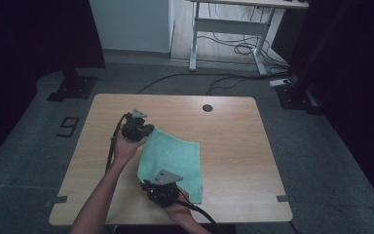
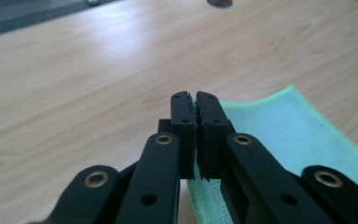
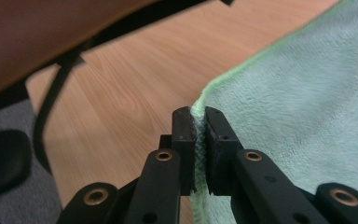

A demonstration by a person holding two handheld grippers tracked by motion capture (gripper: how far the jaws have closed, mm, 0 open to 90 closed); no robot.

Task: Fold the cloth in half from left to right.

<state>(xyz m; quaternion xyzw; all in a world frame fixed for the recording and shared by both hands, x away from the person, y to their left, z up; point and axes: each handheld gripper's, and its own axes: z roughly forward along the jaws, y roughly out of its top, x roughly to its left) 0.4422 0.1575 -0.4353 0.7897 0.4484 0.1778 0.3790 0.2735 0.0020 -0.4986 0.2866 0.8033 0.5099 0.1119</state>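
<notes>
dim overhead view – dark corners; close views bright, soft.

Mint-green cloth (image 1: 175, 158) lies flat on table (image 1: 233, 146).

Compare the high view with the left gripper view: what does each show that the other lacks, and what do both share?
High view alone: the grey floor, a desk frame with cables behind, both forearms, and the right tongs at the cloth's near corner. Left gripper view alone: the left tongs seen close up, shut on the cloth's edge, with green fabric between the pads. Both: the wooden table, the green cloth and the round table hole.
</notes>
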